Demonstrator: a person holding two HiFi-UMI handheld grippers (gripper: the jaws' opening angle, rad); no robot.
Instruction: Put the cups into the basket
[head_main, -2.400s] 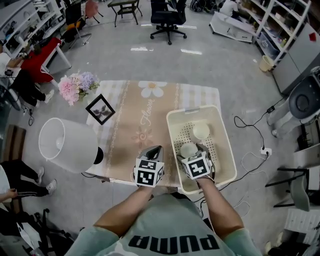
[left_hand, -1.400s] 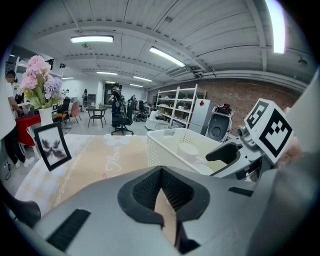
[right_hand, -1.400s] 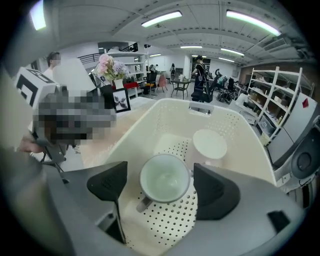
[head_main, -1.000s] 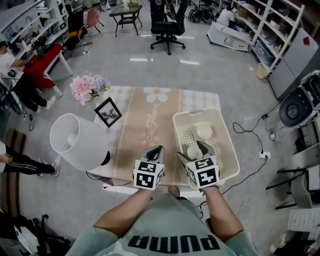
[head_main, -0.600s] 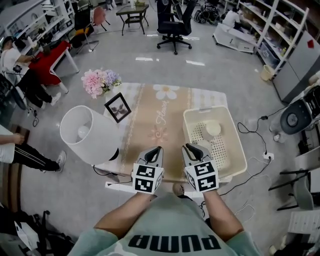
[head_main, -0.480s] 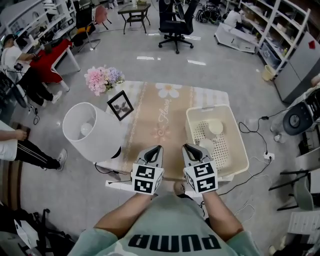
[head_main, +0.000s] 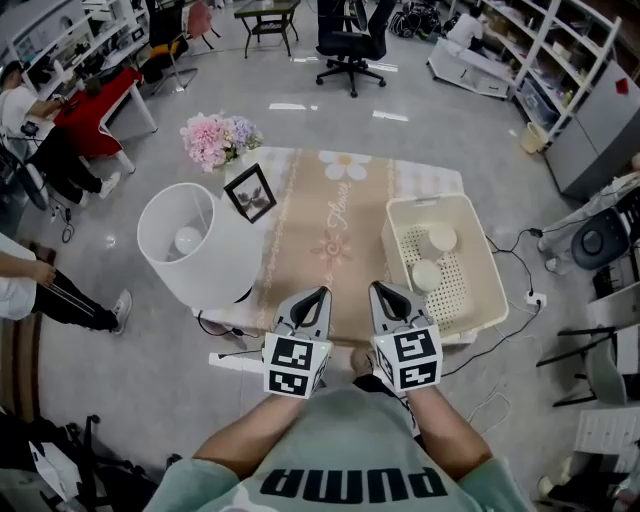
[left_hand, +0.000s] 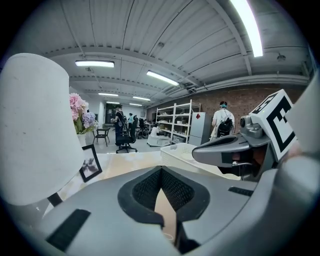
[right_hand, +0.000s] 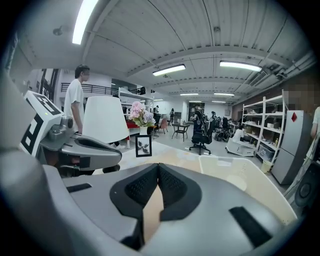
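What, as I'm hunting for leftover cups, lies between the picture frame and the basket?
Only bare table runner, flower-printed, lies between picture frame and basket, as the head view shows.

Set upright at the table's (head_main: 330, 230) 3 o'clock end: cream basket (head_main: 490, 262) with perforated floor. Holds two pale round cups, first cup (head_main: 427, 276) mid-floor, second cup (head_main: 441, 240) just beside it at 1 o'clock.

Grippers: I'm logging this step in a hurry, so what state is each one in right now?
Left gripper: shut, nothing between its jaws.
Right gripper: shut, just closed, nothing between its jaws.
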